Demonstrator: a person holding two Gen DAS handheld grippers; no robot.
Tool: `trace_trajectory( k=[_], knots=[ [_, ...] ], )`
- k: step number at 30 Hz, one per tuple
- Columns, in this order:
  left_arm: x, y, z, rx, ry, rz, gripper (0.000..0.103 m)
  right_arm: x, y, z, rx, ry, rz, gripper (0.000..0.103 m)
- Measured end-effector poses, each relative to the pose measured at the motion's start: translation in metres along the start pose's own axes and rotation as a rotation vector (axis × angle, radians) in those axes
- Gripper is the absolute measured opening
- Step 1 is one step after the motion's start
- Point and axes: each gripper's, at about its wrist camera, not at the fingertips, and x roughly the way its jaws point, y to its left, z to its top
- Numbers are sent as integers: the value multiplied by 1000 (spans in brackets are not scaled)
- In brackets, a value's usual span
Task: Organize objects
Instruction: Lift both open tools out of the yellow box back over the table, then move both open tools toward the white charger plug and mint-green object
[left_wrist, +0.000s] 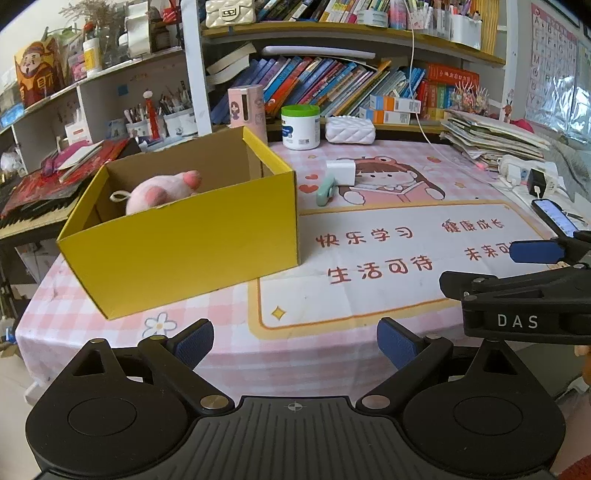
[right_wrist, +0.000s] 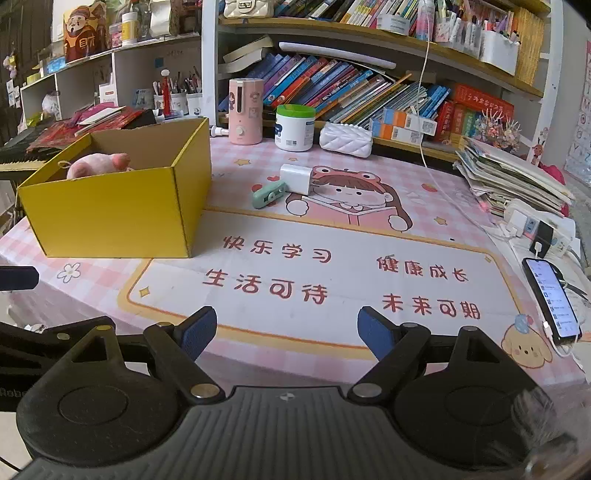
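Observation:
A yellow cardboard box (left_wrist: 184, 240) stands open on the left of the table, also in the right wrist view (right_wrist: 110, 210). A pink plush toy (left_wrist: 162, 190) lies inside it (right_wrist: 99, 164). A white charger block (left_wrist: 341, 172) and a small green gadget (left_wrist: 325, 190) lie on the mat behind the box's right side; both show in the right wrist view, the charger (right_wrist: 297, 178) and the gadget (right_wrist: 269, 194). My left gripper (left_wrist: 295, 343) is open and empty near the table's front edge. My right gripper (right_wrist: 286, 332) is open and empty beside it, also seen from the left wrist (left_wrist: 517, 295).
A white jar with green lid (right_wrist: 294, 127), a pink dispenser (right_wrist: 245, 110) and a white quilted case (right_wrist: 345, 139) stand at the back by the bookshelf. A paper stack (right_wrist: 513, 177), a power strip (right_wrist: 543, 229) and a lit phone (right_wrist: 552, 301) line the right edge.

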Motion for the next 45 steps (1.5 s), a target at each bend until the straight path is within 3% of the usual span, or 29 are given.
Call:
trace_trajectory(
  k=[19,33,36,45],
  knots=[
    [68,-52,71,-22,-33,27,97,61,-76,64,-21,-38,17,83],
    [107,-95,109,-11,-34,117,96,106,-143,97,12,-70,65,82],
    [116,-101,118,-13,-30,108,95,115,-154,101,30,-76,75,82],
    [158,-104,139,-38,-4,138,89,139,-161,115,8,-73,121,82]
  ],
)
